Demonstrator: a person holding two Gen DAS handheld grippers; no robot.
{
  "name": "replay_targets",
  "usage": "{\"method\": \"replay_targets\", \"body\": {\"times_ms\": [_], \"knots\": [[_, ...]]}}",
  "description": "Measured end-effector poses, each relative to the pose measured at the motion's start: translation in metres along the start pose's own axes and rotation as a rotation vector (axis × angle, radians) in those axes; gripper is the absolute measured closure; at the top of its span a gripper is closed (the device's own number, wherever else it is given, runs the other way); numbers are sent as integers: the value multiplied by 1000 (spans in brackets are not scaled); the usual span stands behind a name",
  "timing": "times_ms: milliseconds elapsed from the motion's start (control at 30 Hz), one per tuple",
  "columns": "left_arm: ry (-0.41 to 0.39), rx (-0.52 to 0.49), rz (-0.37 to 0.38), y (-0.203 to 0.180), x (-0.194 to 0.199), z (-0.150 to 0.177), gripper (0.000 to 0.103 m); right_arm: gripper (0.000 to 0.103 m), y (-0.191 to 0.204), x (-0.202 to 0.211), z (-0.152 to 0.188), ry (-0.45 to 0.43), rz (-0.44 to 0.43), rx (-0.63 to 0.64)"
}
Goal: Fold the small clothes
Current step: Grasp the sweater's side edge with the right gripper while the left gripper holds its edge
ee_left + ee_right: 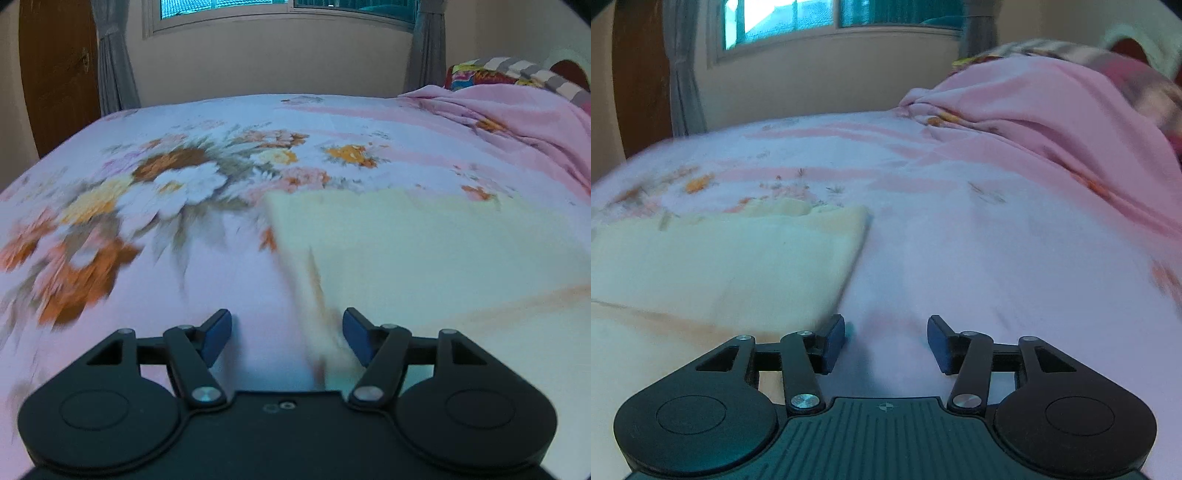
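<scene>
Pale yellow cloth [424, 258], the small garment to be folded, lay flat on a bed, and both claws sat at its near corners. The left claw [286, 339] had its blue pads spread apart with nothing pinched; the cloth's left edge ran up between the pads, nearer the right-hand one, but neither pad pressed on it. The right claw [886, 341] was likewise parted and empty, its left pad just beside the cloth's right edge [849, 273], its gap over bare bedsheet [997, 258]. Each claw seemingly stood at one side so that the two could work the piece evenly.

Outward from the claws, the cloth looked doubled over already: a straight fold line crossed it, and its far edge was neat. The floral pink bedsheet spread beneath and around it. A bunched pink blanket [1052, 110] lay well apart at the far right, near striped bedding [535, 72]. Beyond the bed stood a wall, a window [288, 5] and grey curtains [114, 55].
</scene>
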State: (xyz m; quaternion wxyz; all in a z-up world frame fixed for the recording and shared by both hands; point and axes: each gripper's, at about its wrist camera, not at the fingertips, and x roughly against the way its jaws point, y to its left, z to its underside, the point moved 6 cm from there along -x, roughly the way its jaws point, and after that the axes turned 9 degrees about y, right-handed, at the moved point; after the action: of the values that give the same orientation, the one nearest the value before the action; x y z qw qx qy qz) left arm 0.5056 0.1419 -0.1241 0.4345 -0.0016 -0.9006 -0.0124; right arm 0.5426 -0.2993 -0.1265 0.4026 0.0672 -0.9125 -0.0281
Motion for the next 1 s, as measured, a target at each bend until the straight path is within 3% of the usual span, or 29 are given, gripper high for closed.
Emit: {"method": "replay_targets", "body": {"times_ms": [67, 133, 267, 433, 500, 567, 600, 700, 733, 800, 867, 1000], "knots": [[40, -28, -36, 4, 18, 28, 38, 53, -9, 39, 29, -14, -38, -57], [5, -71, -44, 7, 52, 66, 38, 53, -14, 82, 64, -36, -82, -116], [5, -22, 69, 14, 116, 142, 38, 53, -12, 160, 129, -51, -158, -197], [58, 0, 232, 6, 177, 225, 41, 53, 9, 222, 204, -10, -255, -244], [71, -27, 260, -2, 192, 241, 43, 55, 18, 234, 222, 14, -295, -256], [90, -31, 302, -9, 202, 252, 49, 68, 26, 243, 236, 27, -316, -270], [95, -22, 309, -10, 203, 256, 59, 72, 29, 244, 242, 36, -335, -288], [111, 62, 365, -8, 203, 261, 65, 72, 28, 246, 254, 46, -355, -336], [116, 71, 384, -10, 205, 260, 80, 72, 29, 247, 256, 47, -371, -353], [140, 70, 400, -18, 204, 263, 90, 72, 31, 251, 259, 46, -377, -366], [150, 96, 418, -22, 203, 267, 90, 72, 33, 252, 261, 49, -382, -353], [155, 271, 583, -13, 196, 275, 81, 72, 34, 253, 268, 60, -412, -381]]}}
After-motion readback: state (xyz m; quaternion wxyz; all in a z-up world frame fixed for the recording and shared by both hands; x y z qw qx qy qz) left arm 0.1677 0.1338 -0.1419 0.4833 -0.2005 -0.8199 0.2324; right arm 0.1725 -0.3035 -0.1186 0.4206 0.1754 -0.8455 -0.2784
